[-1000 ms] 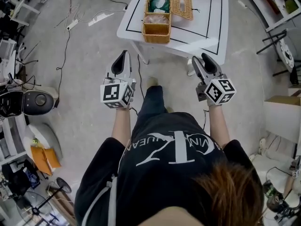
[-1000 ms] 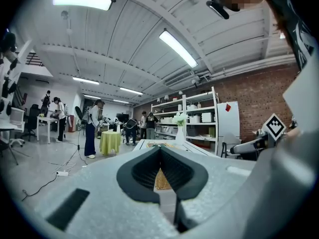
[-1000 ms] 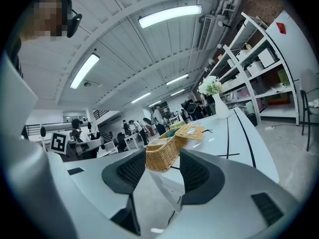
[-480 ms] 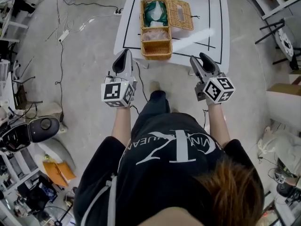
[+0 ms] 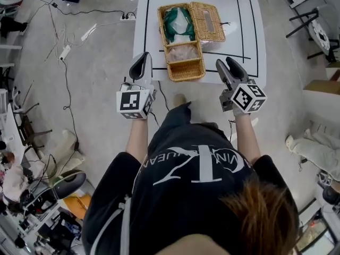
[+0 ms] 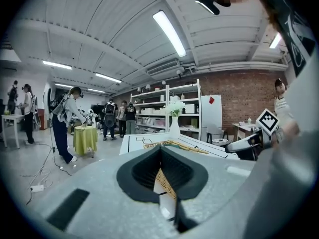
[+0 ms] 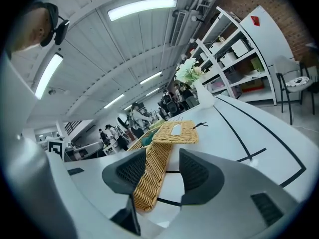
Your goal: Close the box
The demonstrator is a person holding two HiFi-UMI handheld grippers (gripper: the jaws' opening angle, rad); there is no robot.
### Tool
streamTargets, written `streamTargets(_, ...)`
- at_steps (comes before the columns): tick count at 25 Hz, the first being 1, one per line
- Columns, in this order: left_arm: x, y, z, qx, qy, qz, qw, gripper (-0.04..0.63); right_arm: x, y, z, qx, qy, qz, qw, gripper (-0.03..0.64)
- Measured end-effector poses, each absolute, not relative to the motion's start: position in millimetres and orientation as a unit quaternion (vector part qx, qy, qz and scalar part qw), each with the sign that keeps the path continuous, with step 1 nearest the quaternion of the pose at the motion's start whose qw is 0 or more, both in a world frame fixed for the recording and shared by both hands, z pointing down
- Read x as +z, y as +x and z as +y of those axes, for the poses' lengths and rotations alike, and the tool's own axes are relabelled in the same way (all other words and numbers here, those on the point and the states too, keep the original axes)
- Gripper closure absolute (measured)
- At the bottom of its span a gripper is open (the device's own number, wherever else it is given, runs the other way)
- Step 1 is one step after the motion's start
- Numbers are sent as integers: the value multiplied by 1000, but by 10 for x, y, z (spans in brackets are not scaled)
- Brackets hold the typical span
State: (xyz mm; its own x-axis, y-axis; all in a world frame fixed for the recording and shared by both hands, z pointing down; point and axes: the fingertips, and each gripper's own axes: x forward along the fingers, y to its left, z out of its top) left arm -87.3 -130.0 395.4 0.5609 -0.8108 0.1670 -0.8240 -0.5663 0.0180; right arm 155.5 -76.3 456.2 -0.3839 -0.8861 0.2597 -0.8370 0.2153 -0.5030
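Note:
An oblong wicker box [image 5: 184, 42] stands on the white table [image 5: 241, 15], its lid [image 5: 207, 21] flung open to the right. Inside lie a green item [image 5: 179, 23] at the far end and a pale bag [image 5: 183, 52] at the near end. My left gripper [image 5: 142, 58] hovers at the table's near edge, just left of the box, shut with nothing in it. My right gripper [image 5: 227, 64] hangs open and empty to the right of the box. The right gripper view shows the wicker box [image 7: 149, 176] and lid [image 7: 177, 131] beyond my right gripper [image 7: 158, 163]. My left gripper [image 6: 160, 151] points at the box [image 6: 162, 180].
Black lines mark out a rectangle on the tabletop. A vase of white flowers [image 6: 174, 118] stands at the table's far end. Cables [image 5: 64, 52] trail over the floor at left, shelving [image 5: 319, 31] is at right. People stand in the background [image 6: 65, 118].
The person has stepped towards the table. The box now lies much nearer, and both grippers have reached the table's near edge on either side of it.

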Motion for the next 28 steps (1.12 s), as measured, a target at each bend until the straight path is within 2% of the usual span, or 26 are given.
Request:
streamTargets(8,4271,-959,-1658,83,892,-441,63,584,4733,1591,-1020,-371,-577,711,153,423)
streamTargets(16,4359,-807,-1816,87,890,-440,81,584,4870,1734,-1269,-445,-563,660,222,431)
streamTargets(23,4408,-782,-1928,95,883,-451,90,584,4887,1807,-1607,-447,-537,670,249,431)
streamTargets(28,4438,-768,-1988,100,881,-454,89,584,5193,1895,-1601,-516,-553,594,274,431)
